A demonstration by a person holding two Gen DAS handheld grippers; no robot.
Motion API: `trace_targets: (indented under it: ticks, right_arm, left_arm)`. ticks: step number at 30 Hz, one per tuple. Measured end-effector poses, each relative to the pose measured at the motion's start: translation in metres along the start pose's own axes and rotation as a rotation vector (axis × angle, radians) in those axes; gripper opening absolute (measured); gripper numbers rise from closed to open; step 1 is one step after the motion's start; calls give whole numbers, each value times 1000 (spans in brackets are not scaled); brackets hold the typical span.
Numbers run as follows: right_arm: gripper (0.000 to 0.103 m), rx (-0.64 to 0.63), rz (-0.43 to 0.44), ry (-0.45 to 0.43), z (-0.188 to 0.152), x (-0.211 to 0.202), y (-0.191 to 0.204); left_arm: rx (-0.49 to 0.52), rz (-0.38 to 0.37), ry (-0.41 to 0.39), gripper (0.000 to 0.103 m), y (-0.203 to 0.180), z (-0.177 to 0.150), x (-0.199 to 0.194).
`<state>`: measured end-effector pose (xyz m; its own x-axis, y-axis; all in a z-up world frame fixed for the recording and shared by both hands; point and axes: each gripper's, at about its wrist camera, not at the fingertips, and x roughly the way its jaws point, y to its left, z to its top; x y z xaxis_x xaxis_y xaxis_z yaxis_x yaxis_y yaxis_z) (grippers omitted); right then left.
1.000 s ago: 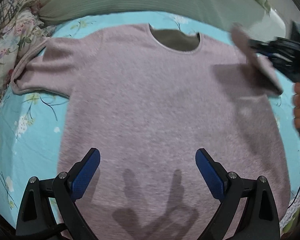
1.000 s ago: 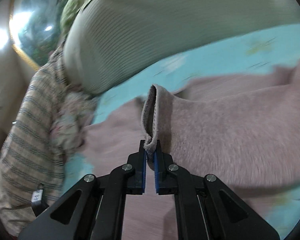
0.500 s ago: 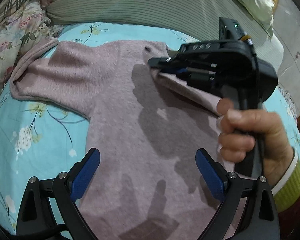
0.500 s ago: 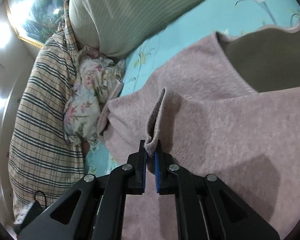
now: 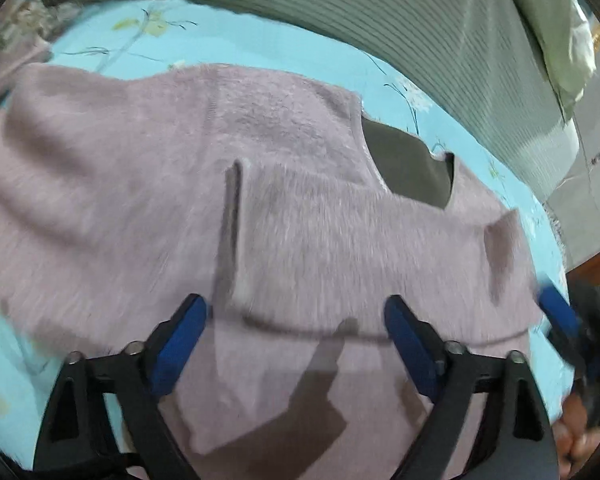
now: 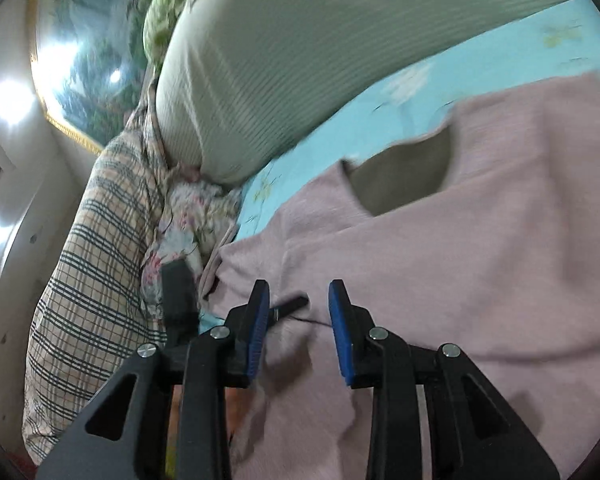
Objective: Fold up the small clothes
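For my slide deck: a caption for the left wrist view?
Left gripper jaws closing above pink sweater, one sleeve folded across.

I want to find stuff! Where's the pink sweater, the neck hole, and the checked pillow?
pink sweater (image 5: 132, 184), left wrist view, on its fuzzy front.
neck hole (image 5: 408, 164), left wrist view, on the dark inside.
checked pillow (image 6: 96, 264), right wrist view, on its plaid side.

Left gripper (image 5: 296, 332) angled downward, blue-padded jaws wide apart and closing on nothing, right gripper (image 6: 299, 312) jaws opening, nothing pinched between them
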<state>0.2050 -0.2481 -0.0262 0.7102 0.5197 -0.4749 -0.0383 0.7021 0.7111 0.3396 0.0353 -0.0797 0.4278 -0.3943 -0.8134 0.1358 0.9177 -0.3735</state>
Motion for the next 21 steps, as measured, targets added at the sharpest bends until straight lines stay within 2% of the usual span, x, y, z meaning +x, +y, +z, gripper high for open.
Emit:
trace_targets:
  ticks: [1,2,4,5,6,9,10,12,15,17,21]
  right_arm:
    - [33,5,-22,-20,-4,-16,-5]
    - [33,11,-37,-39,-8,-30,-11]
    - [33,30,-71,-68,-12,-49,-20]
    - [33,35,-85,-82,-13,-57,-23]
    - [33,38,-103,-97,-13,-65,-28]
    - [33,36,-178,-133,-10,-88,-42]
    - [33,38,-218,-150,-8,-97,-49]
    - [35,49,-293,-166,-2,-109,-66]
    - [48,79,-394,-161,12,-111,-90]
    - [52,77,-428,-139,22,-106,-103]
    - [53,59,-481,-94,43,-85,-122]
  left_arm:
    - [3,-1,-4,77,-1,6,6]
    - [7,3,-9,69,-2,9,9]
    - [19,-4,-19,44,-6,15,13]
    - [22,-9,-17,10,-7,17,15]
    - [22,-8,-13,4,-9,13,13]
    - [1,22,-106,4,-3,7,-11]
    - [-12,29,-151,4,4,4,-25]
    - [-35,69,-194,4,17,2,-37]
    - [-58,54,-168,4,35,0,-35]
    - [-45,64,-175,4,34,-3,-34]
    - [-65,61,-204,4,33,-4,-38]
